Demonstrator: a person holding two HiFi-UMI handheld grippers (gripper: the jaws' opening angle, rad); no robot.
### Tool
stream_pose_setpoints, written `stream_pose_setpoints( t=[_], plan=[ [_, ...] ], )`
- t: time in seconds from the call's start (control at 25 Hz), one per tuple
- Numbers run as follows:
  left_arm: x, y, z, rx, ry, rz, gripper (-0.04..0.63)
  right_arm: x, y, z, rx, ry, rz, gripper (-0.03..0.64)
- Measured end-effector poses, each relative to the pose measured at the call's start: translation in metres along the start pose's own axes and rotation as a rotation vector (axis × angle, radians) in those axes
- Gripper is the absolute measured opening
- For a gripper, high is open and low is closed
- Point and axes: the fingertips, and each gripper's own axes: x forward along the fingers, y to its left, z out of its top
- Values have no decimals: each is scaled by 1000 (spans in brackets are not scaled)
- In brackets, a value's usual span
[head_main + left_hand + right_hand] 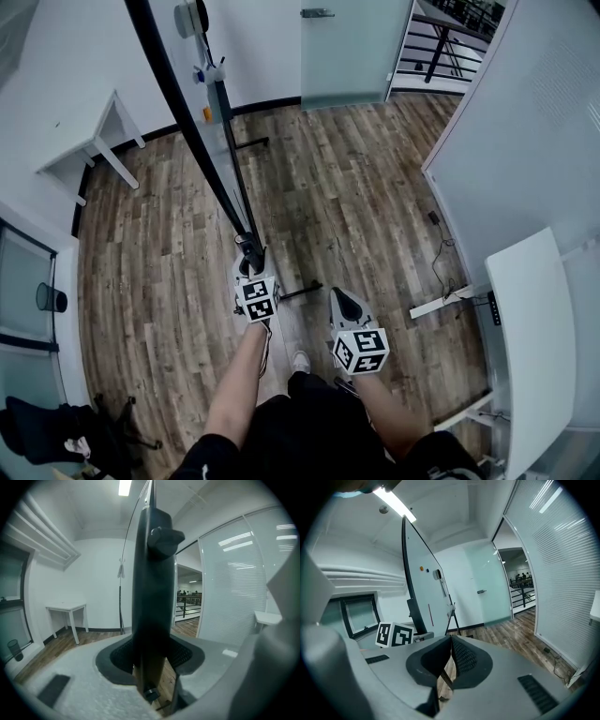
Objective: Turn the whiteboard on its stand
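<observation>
The left forearm [239, 380] and right forearm [389, 412] reach forward side by side, the left one further out. The left gripper [250, 258] has its jaws clamped on a dark post [150, 597]. The right gripper [340, 300] hangs free, its jaws pressed together and empty.

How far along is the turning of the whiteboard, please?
Done: the left gripper is clamped on the whiteboard frame. In hand: the turn itself; the board shows edge-on in the head view. Left: finish turning, then release. The right gripper is shut and empty.
</observation>
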Motion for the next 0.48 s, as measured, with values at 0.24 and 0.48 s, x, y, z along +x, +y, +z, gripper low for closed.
stream_pose_setpoints(
  t=[0.24, 0.48],
  plan=[
    [-31, -13, -12, 0, -13, -2, 184, -30, 7, -19, -3, -2, -7, 12],
    [-68, -23, -26, -1, -15, -7, 184, -59, 21, -34, -3, -1, -7, 12]
  ],
)
